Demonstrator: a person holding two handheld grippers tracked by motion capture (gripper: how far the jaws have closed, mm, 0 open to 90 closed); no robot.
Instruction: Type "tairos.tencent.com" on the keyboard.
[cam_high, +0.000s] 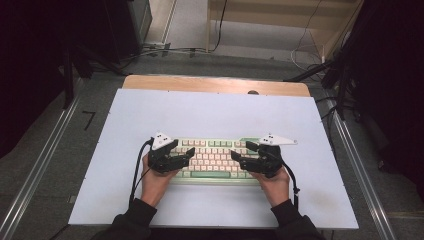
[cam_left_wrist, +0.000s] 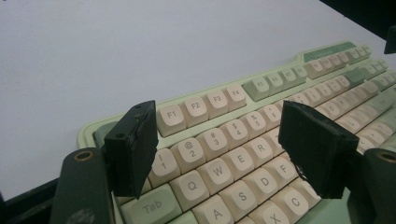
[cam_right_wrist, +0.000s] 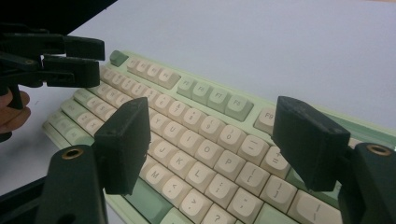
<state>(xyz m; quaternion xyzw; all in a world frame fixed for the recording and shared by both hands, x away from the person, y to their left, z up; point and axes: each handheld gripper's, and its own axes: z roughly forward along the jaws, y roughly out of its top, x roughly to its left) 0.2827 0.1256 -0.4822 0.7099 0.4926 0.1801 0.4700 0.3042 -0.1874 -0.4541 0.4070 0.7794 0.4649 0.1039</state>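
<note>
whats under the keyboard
The keyboard lies flat on a pale mat over the wooden table. What sits directly beneath it is covered.

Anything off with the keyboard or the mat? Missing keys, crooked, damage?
Nothing stands out. The keyboard lies flat and square on the white mat, and every key row in sight looks complete. Both tongs, left and right, hover open over its ends, holding nothing.
</note>
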